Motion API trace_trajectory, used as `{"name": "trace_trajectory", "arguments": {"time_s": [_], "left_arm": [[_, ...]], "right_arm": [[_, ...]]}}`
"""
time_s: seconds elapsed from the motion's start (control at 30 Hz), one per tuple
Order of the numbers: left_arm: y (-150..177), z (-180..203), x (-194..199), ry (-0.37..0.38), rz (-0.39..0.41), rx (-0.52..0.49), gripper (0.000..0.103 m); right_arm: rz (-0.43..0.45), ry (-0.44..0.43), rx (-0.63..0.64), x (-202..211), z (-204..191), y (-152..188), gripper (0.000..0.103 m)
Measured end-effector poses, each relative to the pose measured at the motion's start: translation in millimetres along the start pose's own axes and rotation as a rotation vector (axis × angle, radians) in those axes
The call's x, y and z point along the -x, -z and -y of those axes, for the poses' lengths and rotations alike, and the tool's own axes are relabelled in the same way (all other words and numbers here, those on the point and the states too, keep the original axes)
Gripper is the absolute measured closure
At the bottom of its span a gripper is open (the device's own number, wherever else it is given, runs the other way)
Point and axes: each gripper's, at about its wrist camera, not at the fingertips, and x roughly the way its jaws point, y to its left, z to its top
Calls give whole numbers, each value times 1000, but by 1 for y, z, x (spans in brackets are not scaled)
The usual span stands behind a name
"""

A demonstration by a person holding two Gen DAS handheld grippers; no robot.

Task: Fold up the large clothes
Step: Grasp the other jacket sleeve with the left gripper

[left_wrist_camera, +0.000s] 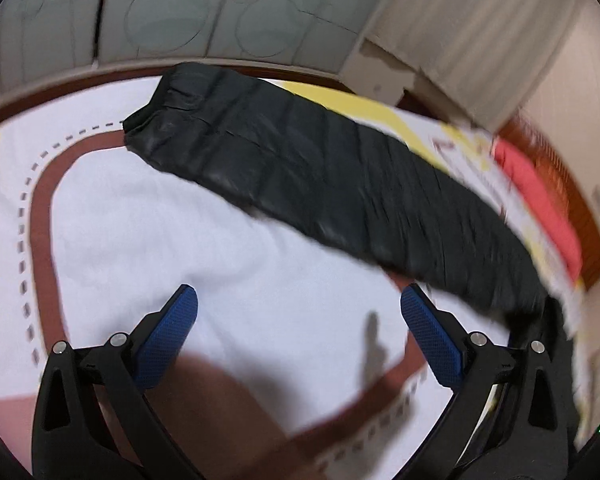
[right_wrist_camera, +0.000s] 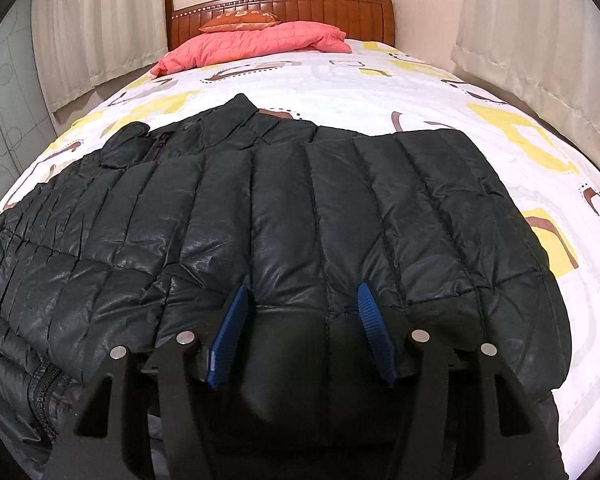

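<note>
One black quilted puffer jacket [right_wrist_camera: 284,208] lies spread flat across the near half of a bed covered by a white sheet [right_wrist_camera: 380,92] printed with yellow and brown shapes. Its collar points to the far end, and one sleeve [left_wrist_camera: 340,184] stretches out to the left across the sheet. The right gripper [right_wrist_camera: 300,320] stands half open with a puffed fold of the jacket's near hem bulging between its two blue pads; whether the pads press on it cannot be told. The left gripper [left_wrist_camera: 300,320] hangs over bare sheet, jaws wide apart and empty, the sleeve just beyond. At the far end lie one coral quilted blanket [right_wrist_camera: 260,46] and one orange cushion [right_wrist_camera: 240,22] against one wooden headboard [right_wrist_camera: 340,6].
</note>
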Motion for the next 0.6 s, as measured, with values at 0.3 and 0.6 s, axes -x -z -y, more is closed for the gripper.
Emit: {"name": "trace_trajectory", "arguments": {"time_s": [0.3,0.6], "left_arm": [[-47,-18,-26,13,79,175,9],[-60,-37,-24,2,153,299,59]], "right_arm": [[4,-1,-2,1,1,0,45],[5,1,-1,0,1,0,44]]}}
